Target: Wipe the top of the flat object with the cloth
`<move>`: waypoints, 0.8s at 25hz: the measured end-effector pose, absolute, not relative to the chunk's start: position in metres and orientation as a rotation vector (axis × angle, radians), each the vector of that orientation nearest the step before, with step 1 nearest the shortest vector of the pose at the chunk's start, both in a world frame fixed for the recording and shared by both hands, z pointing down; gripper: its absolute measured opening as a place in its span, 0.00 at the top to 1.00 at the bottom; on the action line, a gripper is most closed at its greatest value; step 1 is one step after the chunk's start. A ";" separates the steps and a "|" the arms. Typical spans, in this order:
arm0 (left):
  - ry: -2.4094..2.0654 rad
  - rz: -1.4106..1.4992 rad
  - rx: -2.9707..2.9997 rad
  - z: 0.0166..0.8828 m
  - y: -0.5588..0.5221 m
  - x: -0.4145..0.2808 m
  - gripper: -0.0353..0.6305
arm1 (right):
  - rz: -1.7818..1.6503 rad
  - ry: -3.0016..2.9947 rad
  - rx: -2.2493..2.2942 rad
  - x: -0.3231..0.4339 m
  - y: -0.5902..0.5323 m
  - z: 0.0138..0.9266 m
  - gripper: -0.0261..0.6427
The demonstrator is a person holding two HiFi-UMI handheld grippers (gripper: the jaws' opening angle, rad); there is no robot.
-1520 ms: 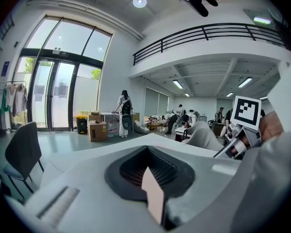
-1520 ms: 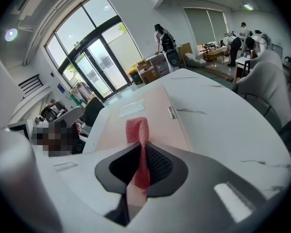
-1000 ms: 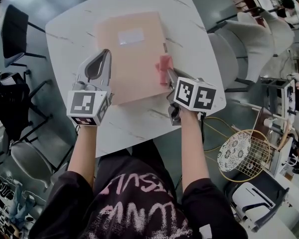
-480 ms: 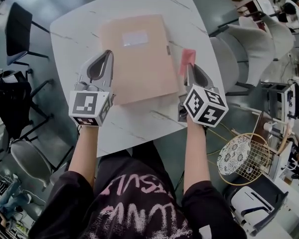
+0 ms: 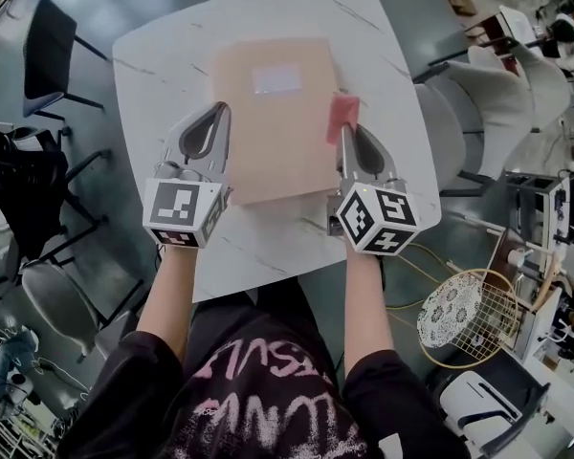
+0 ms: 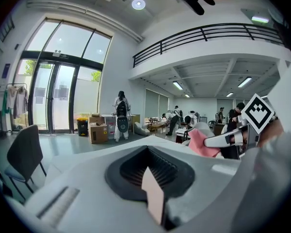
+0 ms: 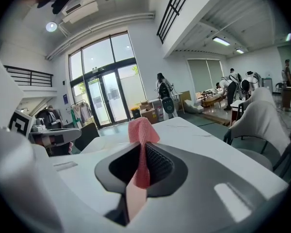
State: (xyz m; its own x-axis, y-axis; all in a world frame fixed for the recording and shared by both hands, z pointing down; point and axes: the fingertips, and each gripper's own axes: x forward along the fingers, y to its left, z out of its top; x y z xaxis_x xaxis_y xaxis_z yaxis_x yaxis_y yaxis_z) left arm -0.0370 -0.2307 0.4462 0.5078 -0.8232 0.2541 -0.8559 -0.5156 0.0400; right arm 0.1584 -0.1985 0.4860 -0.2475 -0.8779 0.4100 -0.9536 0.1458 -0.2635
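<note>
A flat pinkish-tan folder (image 5: 273,113) with a white label lies on the white marble table (image 5: 163,55). My right gripper (image 5: 345,132) is shut on a pink cloth (image 5: 342,116), which stands up from the jaws at the folder's right edge. The right gripper view shows the cloth (image 7: 142,130) pinched between the shut jaws. My left gripper (image 5: 219,110) rests at the folder's left edge, shut with nothing in it. The left gripper view shows its jaws closed (image 6: 153,188) and the cloth (image 6: 201,142) across the table.
A black chair (image 5: 53,41) stands at the table's far left and white chairs (image 5: 478,103) at its right. A round wire basket (image 5: 469,304) sits on the floor at lower right. People and boxes stand far off in the hall.
My right gripper carried the cloth from the folder's right edge out past it to the right, then came back to that edge. The left gripper has stayed at the folder's left edge.
</note>
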 end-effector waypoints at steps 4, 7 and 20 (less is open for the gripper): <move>-1.451 0.287 2.573 0.446 -0.230 -0.039 0.95 | 0.687 -2.300 1.826 0.151 -0.202 0.481 0.88; -1.446 0.239 2.577 0.440 -0.230 -0.040 0.95 | 0.667 -2.331 1.832 0.147 -0.204 0.477 0.88; -1.471 0.247 2.578 0.433 -0.228 -0.044 0.95 | 0.586 -2.437 1.838 0.134 -0.208 0.460 0.88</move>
